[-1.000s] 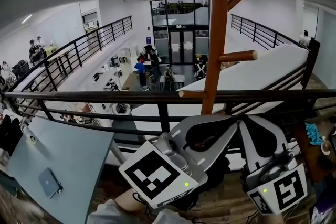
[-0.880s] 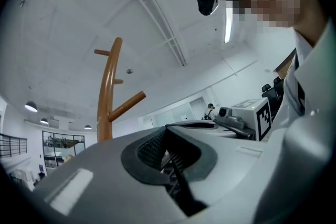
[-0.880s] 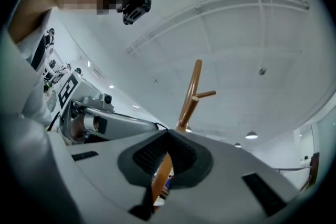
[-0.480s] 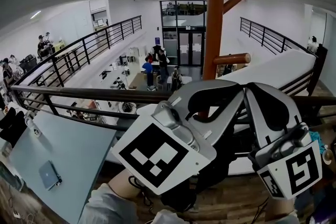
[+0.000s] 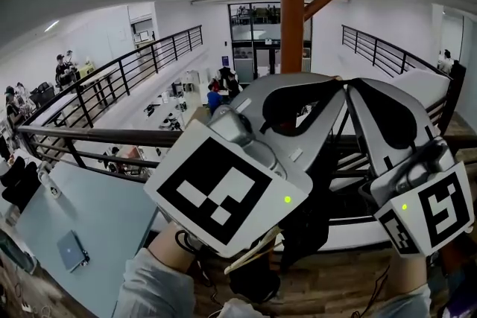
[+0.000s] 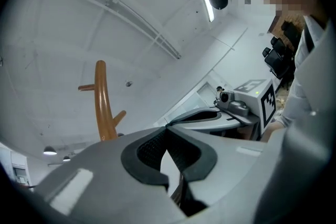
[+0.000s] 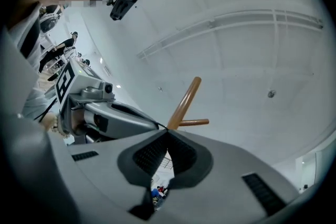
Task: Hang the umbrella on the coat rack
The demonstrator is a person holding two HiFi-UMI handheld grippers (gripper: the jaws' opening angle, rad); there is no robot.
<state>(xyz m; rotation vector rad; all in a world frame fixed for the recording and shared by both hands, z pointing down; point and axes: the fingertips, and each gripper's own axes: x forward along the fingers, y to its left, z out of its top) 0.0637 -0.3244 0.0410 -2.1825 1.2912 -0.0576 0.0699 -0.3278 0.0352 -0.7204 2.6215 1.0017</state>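
The coat rack (image 5: pixel 291 4) is an orange-brown wooden pole with slanted pegs (image 5: pixel 320 2), straight ahead behind the raised grippers. My left gripper (image 5: pixel 335 80) and right gripper (image 5: pixel 352 83) meet tip to tip just right of the pole. A thin black cord (image 6: pixel 169 124) runs between the two tips, and both look shut on it. The dark umbrella (image 5: pixel 305 223) hangs below them, a pale wooden end (image 5: pixel 253 253) sticking out. The rack (image 6: pixel 103 107) shows left of the left gripper (image 6: pixel 167 128), and the rack (image 7: pixel 184 102) shows just beyond the right gripper (image 7: pixel 168 131).
A black metal railing (image 5: pixel 89 135) runs across right behind the rack, with an open atrium and people far below. A grey table (image 5: pixel 97 212) with a small device (image 5: pixel 72 249) stands at the lower left. Wooden floor (image 5: pixel 343 287) lies underfoot.
Both grippers have risen with the umbrella and moved closer to the pole. They now cover the rack's lower pegs, which showed a second ago.
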